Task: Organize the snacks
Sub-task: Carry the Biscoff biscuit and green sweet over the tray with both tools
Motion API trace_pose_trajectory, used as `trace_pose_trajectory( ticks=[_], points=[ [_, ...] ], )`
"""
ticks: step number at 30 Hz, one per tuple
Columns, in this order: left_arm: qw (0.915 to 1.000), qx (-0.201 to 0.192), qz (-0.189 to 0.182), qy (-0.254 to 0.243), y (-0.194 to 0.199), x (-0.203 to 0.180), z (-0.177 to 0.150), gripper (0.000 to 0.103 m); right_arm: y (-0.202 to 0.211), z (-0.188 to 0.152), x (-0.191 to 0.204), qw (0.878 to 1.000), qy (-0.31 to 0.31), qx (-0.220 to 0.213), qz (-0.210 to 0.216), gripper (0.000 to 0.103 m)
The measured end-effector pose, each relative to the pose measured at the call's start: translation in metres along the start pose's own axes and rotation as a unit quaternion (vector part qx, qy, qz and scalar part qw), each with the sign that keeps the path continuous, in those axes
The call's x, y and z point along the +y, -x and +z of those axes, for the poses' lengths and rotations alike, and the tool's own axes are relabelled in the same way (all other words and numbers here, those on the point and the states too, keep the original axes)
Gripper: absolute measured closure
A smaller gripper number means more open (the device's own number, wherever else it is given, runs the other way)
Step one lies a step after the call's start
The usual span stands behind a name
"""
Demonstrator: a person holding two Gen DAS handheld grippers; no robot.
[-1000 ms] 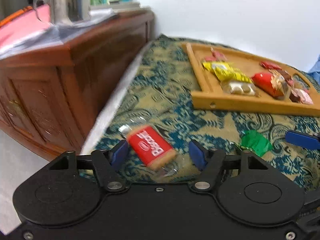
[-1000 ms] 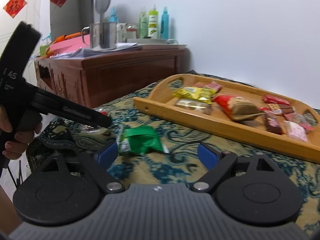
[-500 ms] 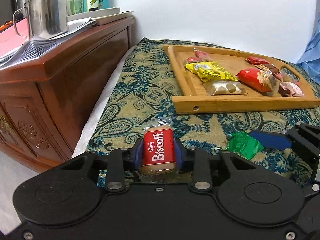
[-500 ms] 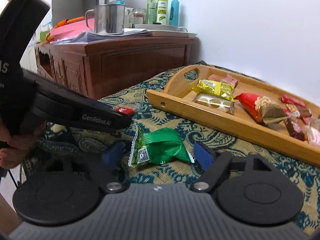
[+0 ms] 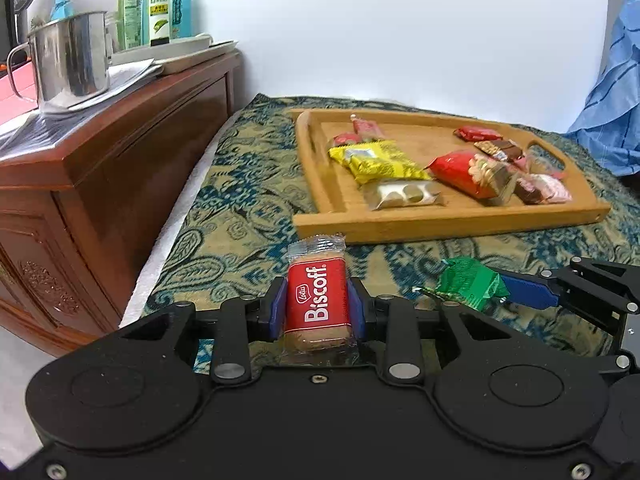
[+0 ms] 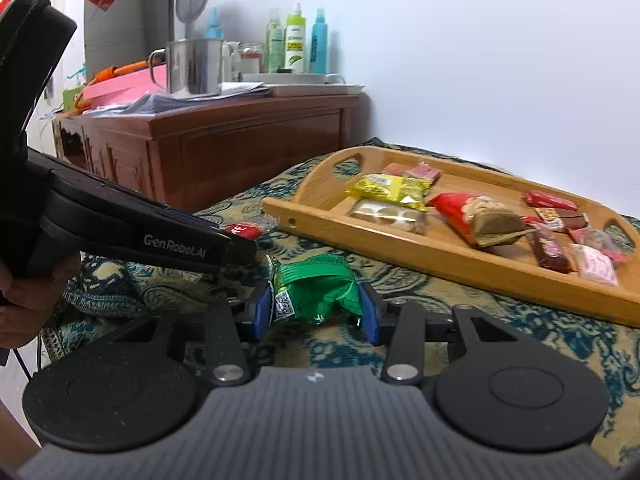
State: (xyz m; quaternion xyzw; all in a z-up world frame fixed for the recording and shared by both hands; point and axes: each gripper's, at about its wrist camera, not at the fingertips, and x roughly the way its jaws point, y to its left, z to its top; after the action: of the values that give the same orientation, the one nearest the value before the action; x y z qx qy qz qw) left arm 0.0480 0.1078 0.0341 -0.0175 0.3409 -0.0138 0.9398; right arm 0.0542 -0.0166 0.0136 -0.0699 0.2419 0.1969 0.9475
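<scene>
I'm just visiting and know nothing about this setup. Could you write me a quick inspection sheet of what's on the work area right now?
Surface: patterned cloth, blue and tan.
Job's things: wooden tray holding wrapped snacks; Biscoff biscuit; green snack packet.
Clutter: nothing seen on the cloth.
Grippers: left hand-held gripper shut on the Biscoff biscuit; right hand-held gripper closed around the green snack packet.
Cables: thin dark cord below the person's hand.
Surroundings: wooden cabinet with steel mug, spray bottles, papers.
</scene>
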Motion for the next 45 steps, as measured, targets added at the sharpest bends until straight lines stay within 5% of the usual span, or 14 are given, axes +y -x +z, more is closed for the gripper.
trace_pose_trajectory(
  ticks=[24,45],
  points=[
    [0.998,-0.056,-0.025,-0.016,0.005,-0.089,0.053,0.072,0.049,0.023,-0.084,0.993,-0.059,-0.06,-0.086,0.055],
    [0.995,-0.095,-0.026,-0.018,-0.016,-0.119,0.115,0.072,0.047,0.05,-0.157,0.975,-0.115,-0.114,-0.149,0.055]
  ],
)
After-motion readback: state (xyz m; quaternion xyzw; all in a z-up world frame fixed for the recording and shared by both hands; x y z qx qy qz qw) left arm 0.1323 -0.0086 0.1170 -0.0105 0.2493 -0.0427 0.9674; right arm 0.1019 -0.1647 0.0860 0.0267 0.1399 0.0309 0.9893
